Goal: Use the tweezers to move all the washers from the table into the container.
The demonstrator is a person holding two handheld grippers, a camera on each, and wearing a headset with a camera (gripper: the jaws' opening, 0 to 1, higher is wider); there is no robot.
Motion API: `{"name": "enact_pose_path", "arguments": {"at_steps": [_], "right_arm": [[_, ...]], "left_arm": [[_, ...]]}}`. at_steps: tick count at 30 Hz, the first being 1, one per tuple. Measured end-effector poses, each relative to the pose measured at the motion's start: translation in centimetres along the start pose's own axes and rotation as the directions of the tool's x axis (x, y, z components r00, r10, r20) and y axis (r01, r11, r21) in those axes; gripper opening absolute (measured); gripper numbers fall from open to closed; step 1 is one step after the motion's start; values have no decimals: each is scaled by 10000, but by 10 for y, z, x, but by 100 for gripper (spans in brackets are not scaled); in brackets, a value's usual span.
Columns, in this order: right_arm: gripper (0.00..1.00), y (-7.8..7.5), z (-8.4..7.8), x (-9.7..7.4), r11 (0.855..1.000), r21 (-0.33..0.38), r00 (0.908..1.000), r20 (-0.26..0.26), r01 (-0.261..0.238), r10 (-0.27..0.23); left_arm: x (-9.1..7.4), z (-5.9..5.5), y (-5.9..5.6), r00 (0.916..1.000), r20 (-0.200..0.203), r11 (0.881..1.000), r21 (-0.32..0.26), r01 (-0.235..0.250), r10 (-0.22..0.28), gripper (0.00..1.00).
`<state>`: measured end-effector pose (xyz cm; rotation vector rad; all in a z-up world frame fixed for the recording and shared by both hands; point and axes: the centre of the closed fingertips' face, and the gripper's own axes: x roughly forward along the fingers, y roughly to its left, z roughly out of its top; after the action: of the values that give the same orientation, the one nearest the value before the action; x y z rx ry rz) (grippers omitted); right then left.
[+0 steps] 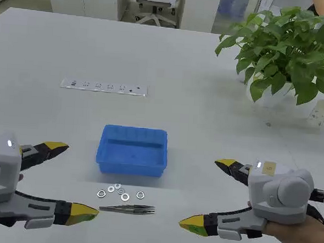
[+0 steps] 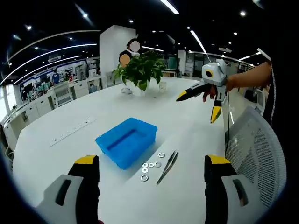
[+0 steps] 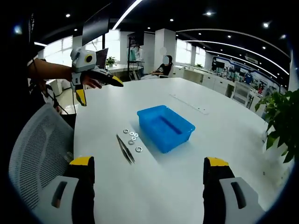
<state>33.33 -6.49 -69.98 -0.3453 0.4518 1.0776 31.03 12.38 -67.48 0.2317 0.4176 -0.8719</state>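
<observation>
On the white worktop (image 1: 56,49), a blue rectangular plastic container (image 1: 132,150) was seen standing near the middle, its open side up. Just in front of its near wall, a small cluster of silver metal washers (image 1: 125,197) was laid flat on the surface, close to the container but apart from it. A pair of slim grey metal tweezers (image 1: 128,208) was laid just beside the washers on the nearer side, its length running along the container's near wall. The left hand-held gripper (image 1: 82,178) was held to the left of the washers, apart from the tweezers, its yellow-tipped jaws spread wide and empty. The right hand-held gripper (image 1: 198,192) was held to the right, its jaws likewise spread wide and empty. Farther back, a long white power strip (image 1: 103,87) was laid flat, and a leafy green plant in a white pot (image 1: 287,46) was stood at the far right.
</observation>
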Motion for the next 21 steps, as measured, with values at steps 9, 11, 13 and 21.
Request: {"name": "enact_pose_path", "arguments": {"at_steps": [9,11,13,21], "right_arm": [[97,0,-1,-1,10000,-32,10000,-13,-29,29],[97,0,-1,-1,10000,-32,10000,-20,-27,27],[97,0,-1,-1,10000,-20,10000,-22,-22,22],[97,1,-3,-1,10000,-27,10000,-57,-22,21]], "left_arm": [[0,0,0,10000,-14,10000,35,-2,3,99],[0,0,0,10000,-17,10000,31,2,-2,99],[0,1,-1,10000,-12,10000,44,11,-11,99],[-1,0,-2,10000,-44,10000,69,39,-38,99]]}}
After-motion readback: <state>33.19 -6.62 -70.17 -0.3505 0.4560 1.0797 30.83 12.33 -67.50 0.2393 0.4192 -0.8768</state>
